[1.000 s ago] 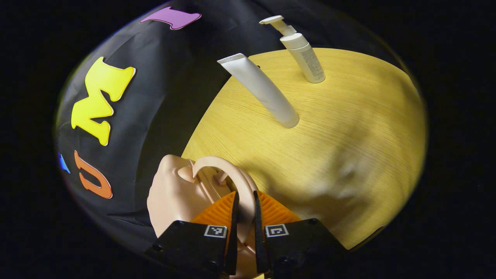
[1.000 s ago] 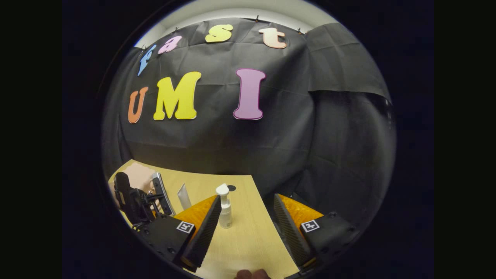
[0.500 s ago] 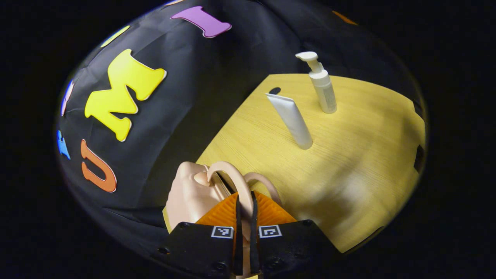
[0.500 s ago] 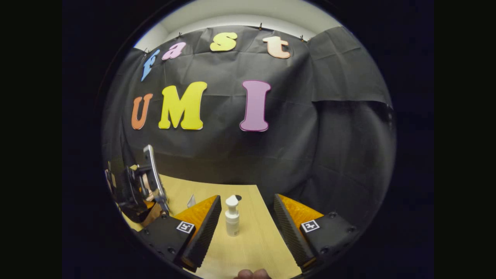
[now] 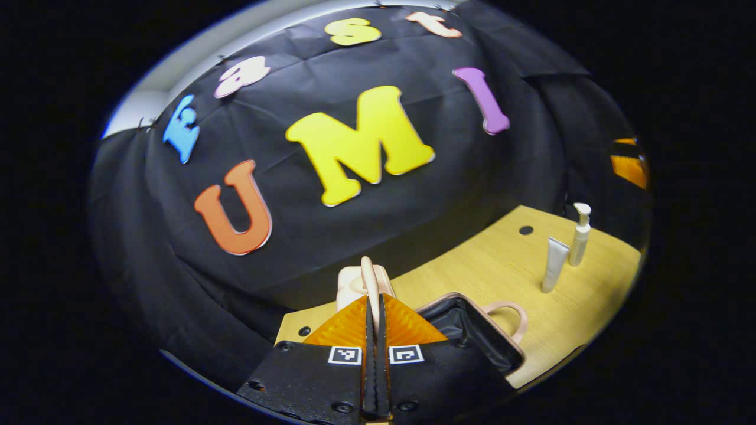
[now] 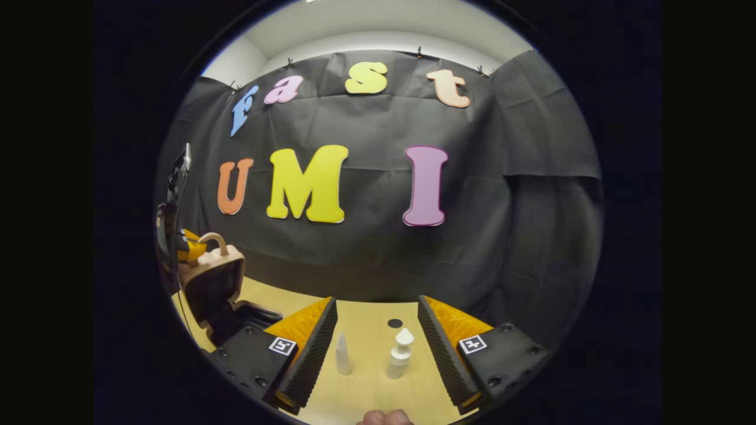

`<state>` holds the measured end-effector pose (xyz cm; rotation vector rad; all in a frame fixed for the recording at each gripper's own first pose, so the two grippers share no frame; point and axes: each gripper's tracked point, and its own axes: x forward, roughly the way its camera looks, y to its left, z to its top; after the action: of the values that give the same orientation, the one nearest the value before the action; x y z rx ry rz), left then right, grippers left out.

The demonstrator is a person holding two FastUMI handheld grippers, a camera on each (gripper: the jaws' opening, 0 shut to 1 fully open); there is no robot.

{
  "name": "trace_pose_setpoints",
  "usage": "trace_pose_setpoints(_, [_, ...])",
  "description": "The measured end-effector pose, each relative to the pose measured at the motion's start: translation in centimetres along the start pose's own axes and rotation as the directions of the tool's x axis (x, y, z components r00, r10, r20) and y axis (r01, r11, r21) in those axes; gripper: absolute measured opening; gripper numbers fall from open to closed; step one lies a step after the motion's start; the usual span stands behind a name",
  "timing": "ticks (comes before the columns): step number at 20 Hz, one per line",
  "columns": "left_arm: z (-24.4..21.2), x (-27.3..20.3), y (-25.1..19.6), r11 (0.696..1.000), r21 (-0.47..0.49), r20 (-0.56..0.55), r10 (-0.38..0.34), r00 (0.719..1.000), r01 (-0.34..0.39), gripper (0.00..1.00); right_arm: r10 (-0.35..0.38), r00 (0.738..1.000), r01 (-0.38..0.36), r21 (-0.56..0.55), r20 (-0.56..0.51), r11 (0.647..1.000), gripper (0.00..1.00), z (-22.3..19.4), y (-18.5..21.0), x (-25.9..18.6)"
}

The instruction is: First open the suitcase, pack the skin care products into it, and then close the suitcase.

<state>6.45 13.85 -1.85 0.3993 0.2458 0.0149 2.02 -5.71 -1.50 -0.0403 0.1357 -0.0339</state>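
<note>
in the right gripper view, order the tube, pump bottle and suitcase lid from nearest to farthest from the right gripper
1. Tube and pump bottle: on the table between the right gripper fingers, tube left, bottle right; too close to call.
2. Suitcase lid: raised, far left.

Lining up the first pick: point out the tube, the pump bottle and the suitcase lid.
tube (image 6: 343, 356), right gripper view, mid body.
pump bottle (image 6: 399, 360), right gripper view, body below the pump.
suitcase lid (image 6: 214, 288), right gripper view, dark inner lining.
</note>
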Motion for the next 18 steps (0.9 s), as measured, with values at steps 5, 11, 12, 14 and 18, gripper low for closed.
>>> trace_pose_setpoints(5, [-6.1,-0.1,12.3,0.979,-0.176,0.000,0.101,0.995,-0.099,0.03,0.051,0.999,-0.051,-0.019,0.001,0.999,0.81,1.7,4.8,0.5])
trace_pose_setpoints(11, [-19.1,2.6,20.3,0.872,-0.474,-0.072,0.094,0.993,-0.117,0.03,0.078,0.997,-0.077,-0.079,0.004,0.994,0.82,2.7,9.2,0.0])
trace_pose_setpoints(12, [-21.3,3.3,20.5,0.857,-0.502,-0.096,0.083,0.992,-0.120,0.03,0.078,0.997,-0.078,-0.089,-0.002,0.993,0.81,2.7,9.6,-0.1])
trace_pose_setpoints(14, [-24.7,4.5,20.5,0.818,-0.561,-0.135,0.057,0.989,-0.124,0.03,0.076,0.997,-0.078,-0.112,-0.018,0.991,0.81,2.5,10.4,-0.1])
trace_pose_setpoints(18, [-31.1,6.4,19.9,0.703,-0.696,-0.229,-0.021,0.973,-0.149,0.03,0.064,0.997,-0.070,-0.144,-0.044,0.987,0.81,1.6,11.2,-0.1])
